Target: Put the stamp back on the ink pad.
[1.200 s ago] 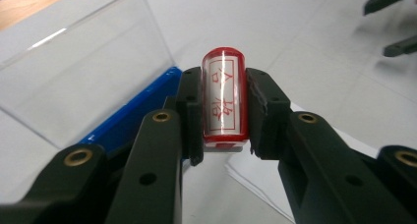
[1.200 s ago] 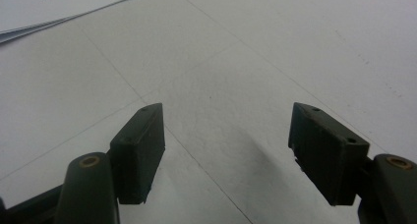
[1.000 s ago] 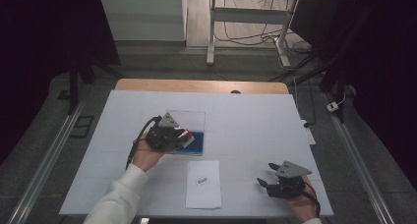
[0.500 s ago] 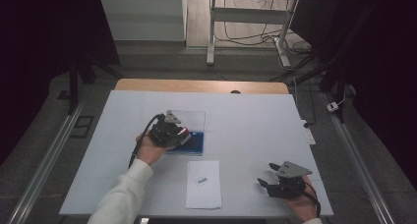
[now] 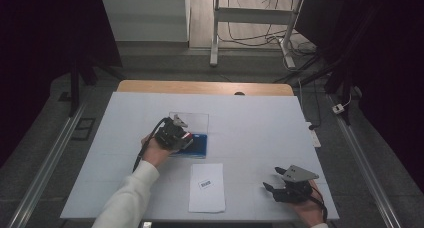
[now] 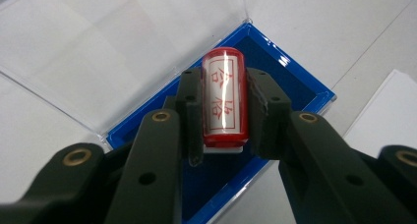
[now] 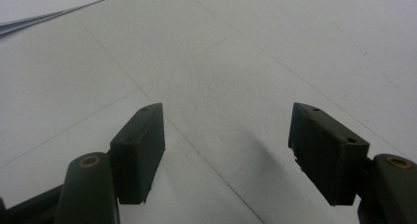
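A red stamp (image 6: 224, 100) with a white label and red characters is clamped between the jaws of my left gripper (image 6: 224, 111), which is shut on it. It hangs over the blue ink-pad tray (image 6: 290, 84) of an open case whose clear lid (image 6: 123, 47) lies flat behind. In the high view the left gripper (image 5: 181, 137) sits over the blue case (image 5: 199, 144) left of centre. My right gripper (image 5: 274, 182) rests near the front right of the table, open; its fingers (image 7: 140, 150) stand apart over bare tabletop.
A white sheet of paper (image 5: 207, 187) with a small printed label (image 5: 205, 183) lies at the front middle of the white table (image 5: 260, 123), between the two grippers. A corner of paper (image 7: 49, 8) lies at the top left of the right gripper view.
My left gripper has moved a little to the right and forward with the stamp, onto the blue case. The right gripper has stayed put.
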Action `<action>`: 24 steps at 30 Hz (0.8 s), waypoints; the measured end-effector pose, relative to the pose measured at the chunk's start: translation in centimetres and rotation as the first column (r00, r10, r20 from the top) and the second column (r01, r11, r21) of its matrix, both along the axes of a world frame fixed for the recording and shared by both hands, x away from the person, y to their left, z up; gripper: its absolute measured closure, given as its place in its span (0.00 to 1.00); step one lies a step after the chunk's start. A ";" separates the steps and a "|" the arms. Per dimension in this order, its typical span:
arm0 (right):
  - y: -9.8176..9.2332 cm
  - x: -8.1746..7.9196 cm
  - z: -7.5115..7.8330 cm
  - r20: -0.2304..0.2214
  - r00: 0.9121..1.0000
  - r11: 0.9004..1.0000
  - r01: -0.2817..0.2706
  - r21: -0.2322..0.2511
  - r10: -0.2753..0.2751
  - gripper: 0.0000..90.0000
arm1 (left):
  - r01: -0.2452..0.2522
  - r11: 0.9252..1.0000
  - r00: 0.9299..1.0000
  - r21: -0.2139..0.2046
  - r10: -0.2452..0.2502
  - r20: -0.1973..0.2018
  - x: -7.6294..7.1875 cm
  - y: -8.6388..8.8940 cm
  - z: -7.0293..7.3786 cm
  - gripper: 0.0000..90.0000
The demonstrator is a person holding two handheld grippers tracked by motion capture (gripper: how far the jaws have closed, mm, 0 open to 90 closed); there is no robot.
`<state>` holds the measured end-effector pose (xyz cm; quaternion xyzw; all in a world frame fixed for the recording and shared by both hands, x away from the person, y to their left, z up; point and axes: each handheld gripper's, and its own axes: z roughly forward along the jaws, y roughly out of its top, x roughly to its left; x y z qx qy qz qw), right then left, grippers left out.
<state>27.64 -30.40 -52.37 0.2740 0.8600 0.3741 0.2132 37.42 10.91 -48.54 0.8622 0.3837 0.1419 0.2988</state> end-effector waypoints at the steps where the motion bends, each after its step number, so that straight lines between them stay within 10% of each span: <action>1: 0.0 0.0 0.0 0.002 1.000 1.000 0.001 -0.001 -0.001 0.33 | 0.002 1.000 1.000 0.002 -0.002 -0.002 0.0 0.0 -0.1 0.77; 10: 0.0 -0.1 -0.1 -0.002 1.000 1.000 0.003 -0.007 -0.003 0.33 | 0.007 1.000 1.000 -0.013 -0.007 -0.006 0.0 0.2 -0.3 0.76; 16: -0.2 -0.1 -0.1 -0.004 1.000 1.000 0.001 -0.002 -0.001 0.33 | -0.007 0.998 1.000 -0.059 0.008 0.025 -0.6 0.6 0.2 0.50; 24: -0.3 -0.2 -0.1 -0.004 1.000 1.000 0.003 -0.003 -0.003 0.33 | -0.013 0.990 0.992 -0.143 0.031 0.125 -4.2 2.6 1.6 0.36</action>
